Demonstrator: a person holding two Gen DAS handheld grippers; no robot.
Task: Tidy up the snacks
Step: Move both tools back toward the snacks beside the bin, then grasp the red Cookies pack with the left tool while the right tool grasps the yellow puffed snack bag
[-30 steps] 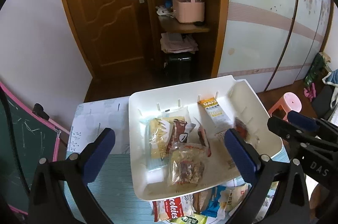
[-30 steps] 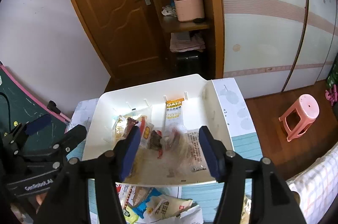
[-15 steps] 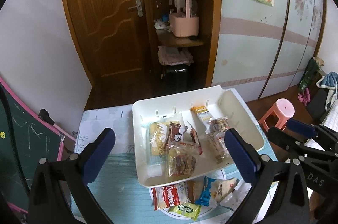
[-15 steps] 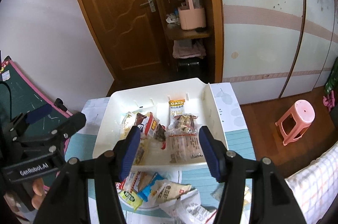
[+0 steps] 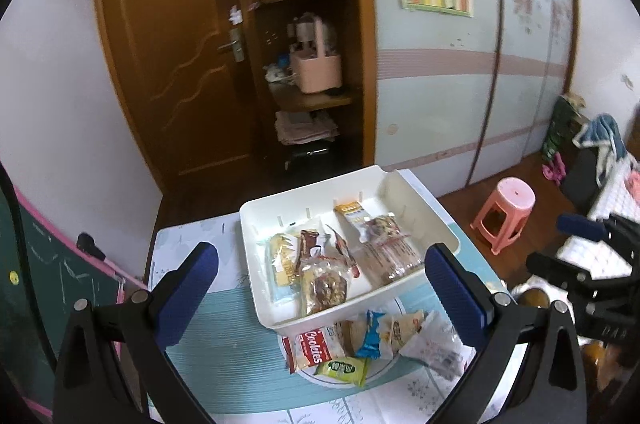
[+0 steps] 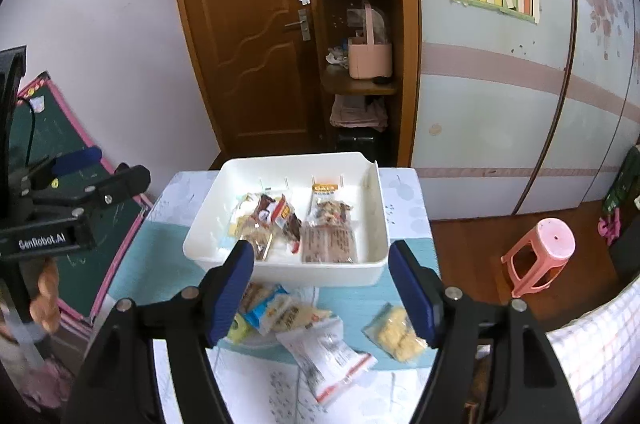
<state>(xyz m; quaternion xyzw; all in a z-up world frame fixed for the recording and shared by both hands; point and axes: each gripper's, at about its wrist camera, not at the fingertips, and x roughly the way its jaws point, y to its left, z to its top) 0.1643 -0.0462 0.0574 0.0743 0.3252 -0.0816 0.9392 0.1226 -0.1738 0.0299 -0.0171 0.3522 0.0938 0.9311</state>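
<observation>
A white bin [image 5: 256, 224] [image 6: 360, 274] on the table holds several snack packets, among them a clear nut packet [image 5: 390, 244] [image 6: 330, 230]. More packets lie on a plate in front of it, such as a red Cookies pack [image 5: 314, 346], a blue packet [image 6: 266, 308] and a yellow cracker bag [image 6: 398, 334]. My left gripper [image 5: 322, 286] is open and empty, held above and before the bin. My right gripper [image 6: 322, 288] is open and empty, over the bin's near rim.
The small table [image 5: 224, 348] has a teal mat. A green chalkboard [image 6: 52, 159] stands at the left. A pink stool [image 6: 540, 256] is on the floor at the right. A door and shelf unit are behind.
Both grippers have pulled back and up from the bin. The nut packet that my right gripper held now lies in the bin's right side.
</observation>
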